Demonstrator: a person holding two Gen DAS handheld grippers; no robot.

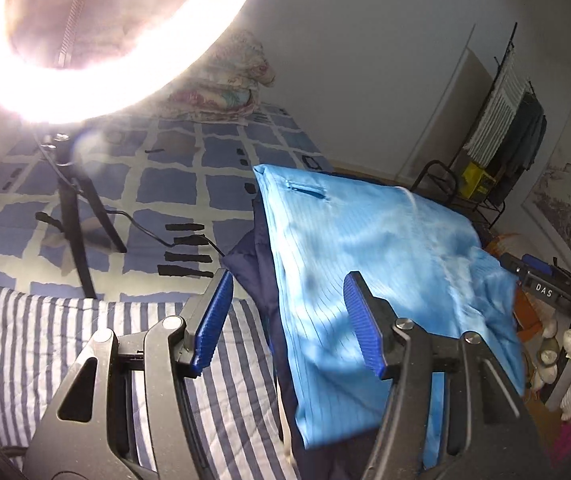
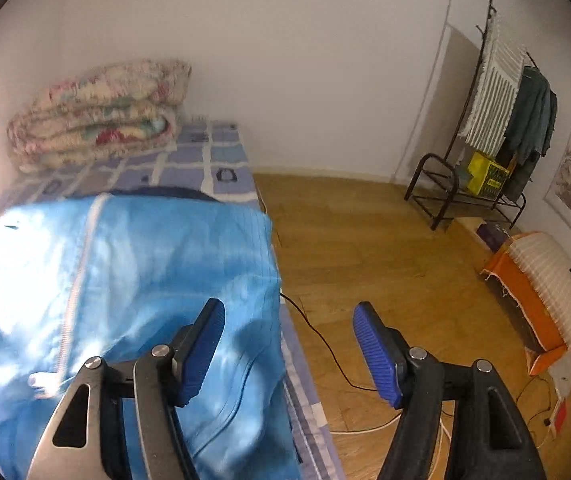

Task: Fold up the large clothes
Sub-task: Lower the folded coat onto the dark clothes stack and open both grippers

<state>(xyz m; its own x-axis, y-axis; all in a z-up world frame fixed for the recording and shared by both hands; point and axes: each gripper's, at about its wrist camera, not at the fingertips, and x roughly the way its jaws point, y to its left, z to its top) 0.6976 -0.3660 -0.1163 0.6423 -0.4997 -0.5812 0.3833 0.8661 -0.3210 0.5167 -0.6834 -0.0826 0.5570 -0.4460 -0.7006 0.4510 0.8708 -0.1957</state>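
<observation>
Left claw (image 1: 285, 320) spread wide, gripping nothing, right pad over the blue garment (image 1: 365, 248). Right claw (image 2: 287, 354) spread wide and empty, left pad above the same garment (image 2: 125, 264). Garment folded on the bed (image 1: 165, 168), beside the ring lamp (image 1: 85, 40).

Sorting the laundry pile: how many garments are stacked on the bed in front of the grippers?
2 visible: a light blue garment on top, and a navy garment beneath it, showing only at its edges. More may be hidden under them.
</observation>
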